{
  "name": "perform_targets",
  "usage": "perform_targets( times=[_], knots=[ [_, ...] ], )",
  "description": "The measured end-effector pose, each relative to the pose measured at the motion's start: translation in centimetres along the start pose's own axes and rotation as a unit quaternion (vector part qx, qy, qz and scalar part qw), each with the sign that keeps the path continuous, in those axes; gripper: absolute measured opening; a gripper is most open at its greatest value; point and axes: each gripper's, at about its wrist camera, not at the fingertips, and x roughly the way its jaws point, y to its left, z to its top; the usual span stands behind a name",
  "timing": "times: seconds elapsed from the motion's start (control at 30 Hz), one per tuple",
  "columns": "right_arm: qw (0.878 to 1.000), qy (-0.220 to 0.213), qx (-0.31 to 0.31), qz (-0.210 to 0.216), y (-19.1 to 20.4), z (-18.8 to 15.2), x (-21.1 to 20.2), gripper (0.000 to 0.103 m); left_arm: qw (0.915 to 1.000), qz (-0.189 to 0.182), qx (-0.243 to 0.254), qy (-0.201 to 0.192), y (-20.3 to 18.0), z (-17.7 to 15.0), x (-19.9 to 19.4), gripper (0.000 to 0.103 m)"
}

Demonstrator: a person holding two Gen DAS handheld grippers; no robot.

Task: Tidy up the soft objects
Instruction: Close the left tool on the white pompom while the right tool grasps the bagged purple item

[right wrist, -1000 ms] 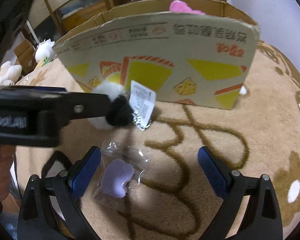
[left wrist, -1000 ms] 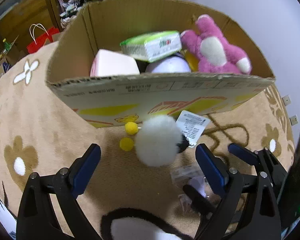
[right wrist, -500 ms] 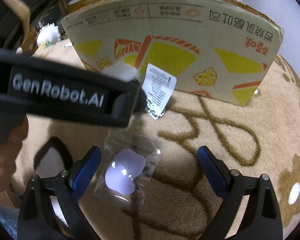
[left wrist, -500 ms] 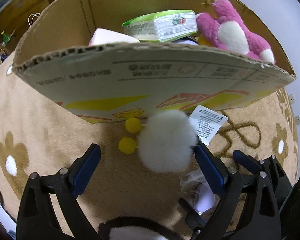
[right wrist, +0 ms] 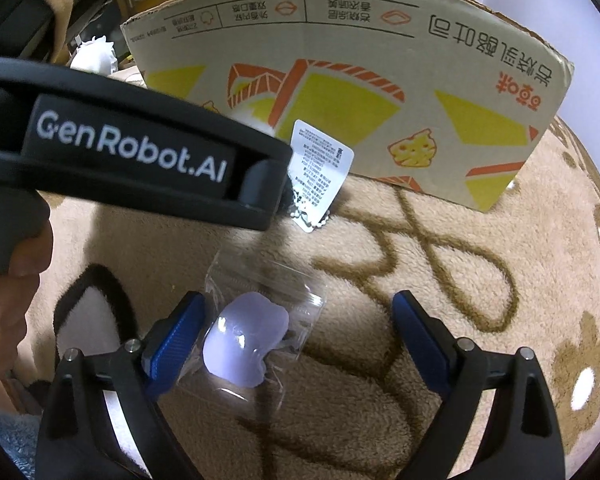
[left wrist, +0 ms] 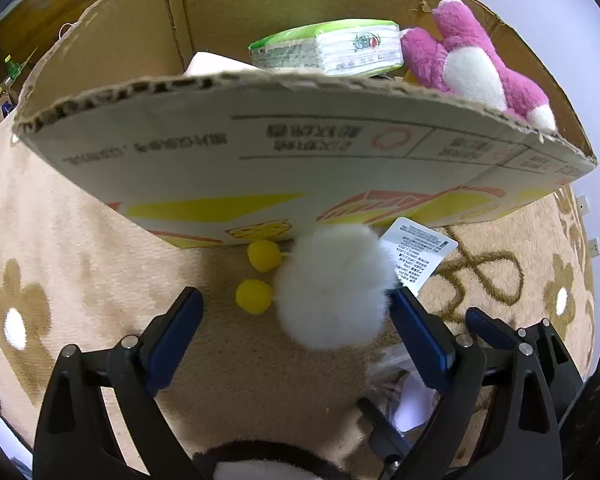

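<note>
The left hand-held gripper (left wrist: 296, 322) sits low over a tan carpet (left wrist: 80, 248) with brown flower shapes, its two blue-padded fingers spread wide. Between the fingertips and slightly ahead lies a white fluffy toy (left wrist: 334, 286), leaning toward the right finger and seeming to brush it; neither finger clamps it. Two small yellow pompoms (left wrist: 254, 296) sit just left of the toy, and a white printed tag (left wrist: 420, 258) sticks out at its right. Directly beyond stands a cardboard box (left wrist: 260, 152), its near wall printed with yellow and orange shapes. Inside the box, past the wall, are a pink plush bear (left wrist: 468, 64) at the right and a green-wrapped tissue pack (left wrist: 332, 50) near the middle. The right hand-held gripper (right wrist: 296, 324) is also spread wide, holding nothing. Just inside its left finger (right wrist: 176, 340), touching or nearly touching it, lies a clear plastic bag (right wrist: 268, 292) on the carpet with a pale purple squishy piece (right wrist: 244, 344) in it. Ahead and to the left, the black body of the left tool crosses the right wrist view, hiding most of the fluffy toy.
</note>
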Motion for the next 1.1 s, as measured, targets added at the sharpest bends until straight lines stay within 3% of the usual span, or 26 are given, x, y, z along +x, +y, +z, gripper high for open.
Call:
perform_targets(
  times=[0.17,0.23,0.3,0.43,0.57,0.8,1.1],
  knots=[
    [1.000,-0.002,0.003,-0.005,-1.1,0.0,-0.5,0.087,0.9995,-0.030,-0.004,-0.003,0.7,0.1,-0.1,0.064],
    [1.000,-0.004,0.009,-0.013,-1.5,-0.2,-0.7,0.077,0.9991,-0.041,-0.001,-0.007,0.6,0.0,-0.2,0.047],
    [1.000,-0.004,0.019,-0.018,-2.2,-0.3,-1.1,0.058,0.9984,-0.056,-0.006,-0.005,0.6,0.0,-0.3,0.040],
    [0.999,-0.007,0.042,-0.012,-3.5,-0.4,-1.6,0.039,0.9986,-0.052,0.001,-0.010,0.5,-0.4,-0.8,0.032],
    [0.998,-0.013,0.067,0.013,-4.7,-0.6,-1.9,0.037,0.9988,-0.047,0.005,-0.015,-0.4,-1.1,-1.2,0.029],
    [0.994,-0.024,0.101,0.045,-7.8,-1.0,-2.7,0.035,0.9989,-0.043,0.004,-0.019,0.1,-1.4,-3.0,0.012],
    [0.990,-0.071,0.113,0.038,-10.3,-0.3,-6.3,0.032,0.9987,-0.037,0.008,-0.033,0.4,-2.9,-4.5,0.009]
  ],
)
